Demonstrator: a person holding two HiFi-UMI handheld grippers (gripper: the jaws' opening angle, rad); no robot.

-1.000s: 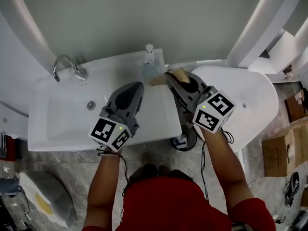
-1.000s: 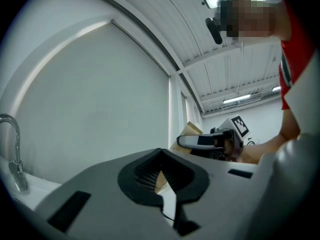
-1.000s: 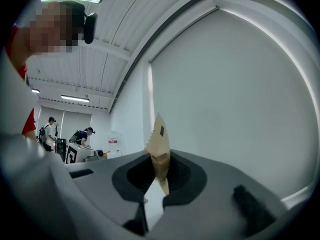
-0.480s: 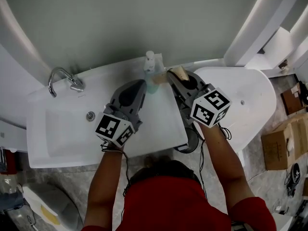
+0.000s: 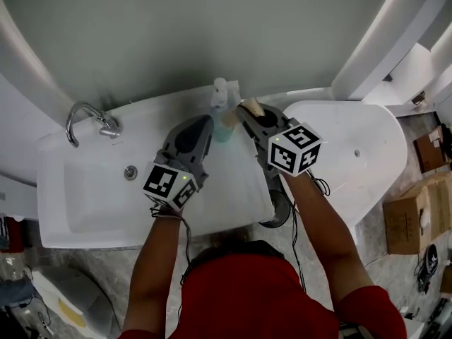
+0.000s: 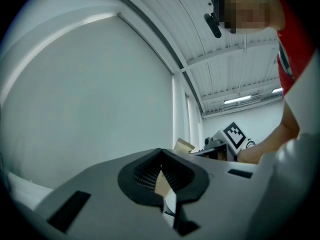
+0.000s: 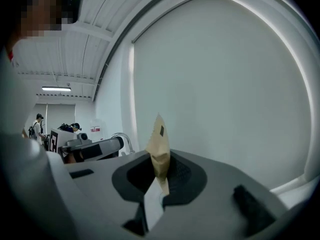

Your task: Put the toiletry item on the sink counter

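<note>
one tan sachet [image 7: 157,139] pinched in the right tongs [image 7: 160,164].
we saw it jut past the tips, long axis upright, point upward; the left tongs [image 6: 161,156] were closed tip to tip.

Tan paper sachet [image 7: 159,146], upright, pinched

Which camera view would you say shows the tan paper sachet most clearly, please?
The right gripper view: the tan paper sachet stands upright at the centre, clamped between the jaws of the right hand-held gripper. The head view shows only its tip beyond that gripper. The left gripper view shows just a small corner off to the side.
</note>
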